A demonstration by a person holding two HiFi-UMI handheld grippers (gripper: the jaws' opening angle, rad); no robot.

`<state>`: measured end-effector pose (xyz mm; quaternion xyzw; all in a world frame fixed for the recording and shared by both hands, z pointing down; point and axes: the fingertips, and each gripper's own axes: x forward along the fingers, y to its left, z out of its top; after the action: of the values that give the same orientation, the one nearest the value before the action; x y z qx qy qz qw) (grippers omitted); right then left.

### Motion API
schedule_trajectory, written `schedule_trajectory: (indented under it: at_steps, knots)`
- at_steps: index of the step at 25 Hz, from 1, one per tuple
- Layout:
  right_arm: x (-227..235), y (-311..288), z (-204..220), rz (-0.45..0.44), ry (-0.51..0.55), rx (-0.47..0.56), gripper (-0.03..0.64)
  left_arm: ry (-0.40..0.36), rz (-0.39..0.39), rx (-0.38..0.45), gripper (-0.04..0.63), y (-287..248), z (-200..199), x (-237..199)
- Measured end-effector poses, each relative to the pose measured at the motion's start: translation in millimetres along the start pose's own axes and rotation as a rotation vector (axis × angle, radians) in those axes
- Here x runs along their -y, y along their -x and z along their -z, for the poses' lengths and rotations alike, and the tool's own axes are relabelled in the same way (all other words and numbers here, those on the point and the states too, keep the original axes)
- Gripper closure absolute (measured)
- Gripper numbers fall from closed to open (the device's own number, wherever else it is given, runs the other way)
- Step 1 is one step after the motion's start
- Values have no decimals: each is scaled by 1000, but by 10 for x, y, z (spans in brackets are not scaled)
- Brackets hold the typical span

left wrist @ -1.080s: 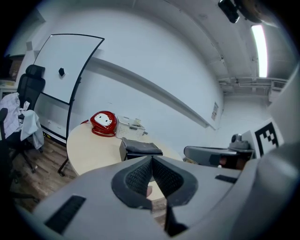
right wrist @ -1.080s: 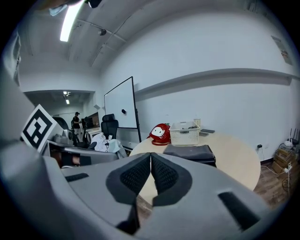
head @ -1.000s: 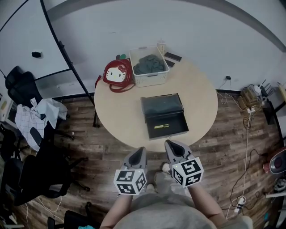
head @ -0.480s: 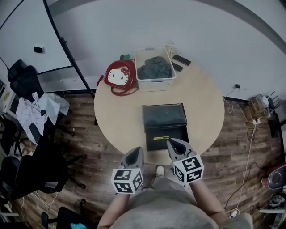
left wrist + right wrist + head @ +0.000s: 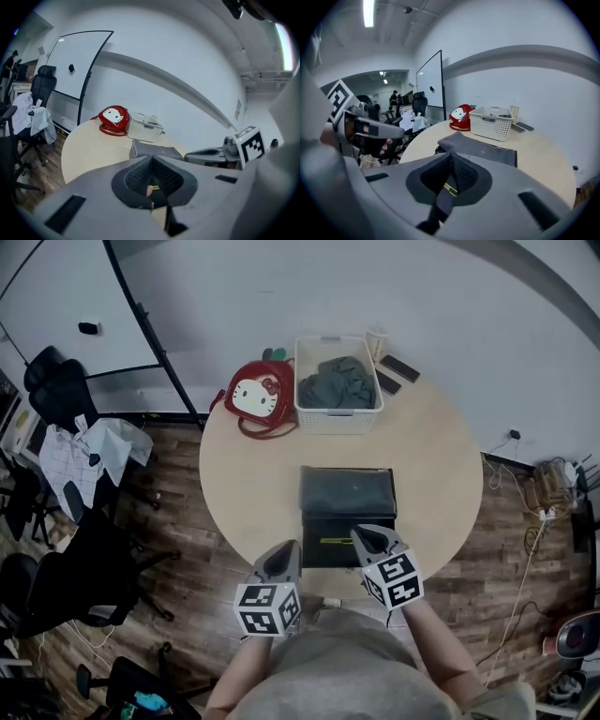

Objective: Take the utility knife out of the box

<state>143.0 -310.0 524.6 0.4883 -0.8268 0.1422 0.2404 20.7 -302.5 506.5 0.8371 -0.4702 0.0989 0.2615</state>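
1. Left tool (image 5: 288,549) and right tool (image 5: 362,532) both clenched, empty, now closer; right tool over box (image 5: 323,524) rim.
2. Knife (image 5: 336,541) untouched inside, just beside right tool.
3. Approach nearly done; must open to grasp.

Blk box (image 5: 328,524), yel knife (image 5: 335,542), red bag (image 5: 255,397), wht basket (image 5: 336,421)
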Motion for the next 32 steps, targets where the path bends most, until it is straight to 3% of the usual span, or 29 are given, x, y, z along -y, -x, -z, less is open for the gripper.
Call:
schedule_trajectory:
  at_steps: [15, 17, 20, 32]
  knots:
    - [-56, -573, 879, -313, 338, -450, 615, 105, -94, 4, 592, -107, 35, -130]
    - [-65, -615, 956, -341, 372, -483, 614, 116, -105, 5, 592, -105, 44, -154]
    - [-82, -655, 1079, -382, 414, -535, 528, 128, -121, 8, 592, -93, 48, -191]
    - [-78, -783, 1260, -385, 517, -590, 528, 161, -167, 15, 592, 0, 97, -315]
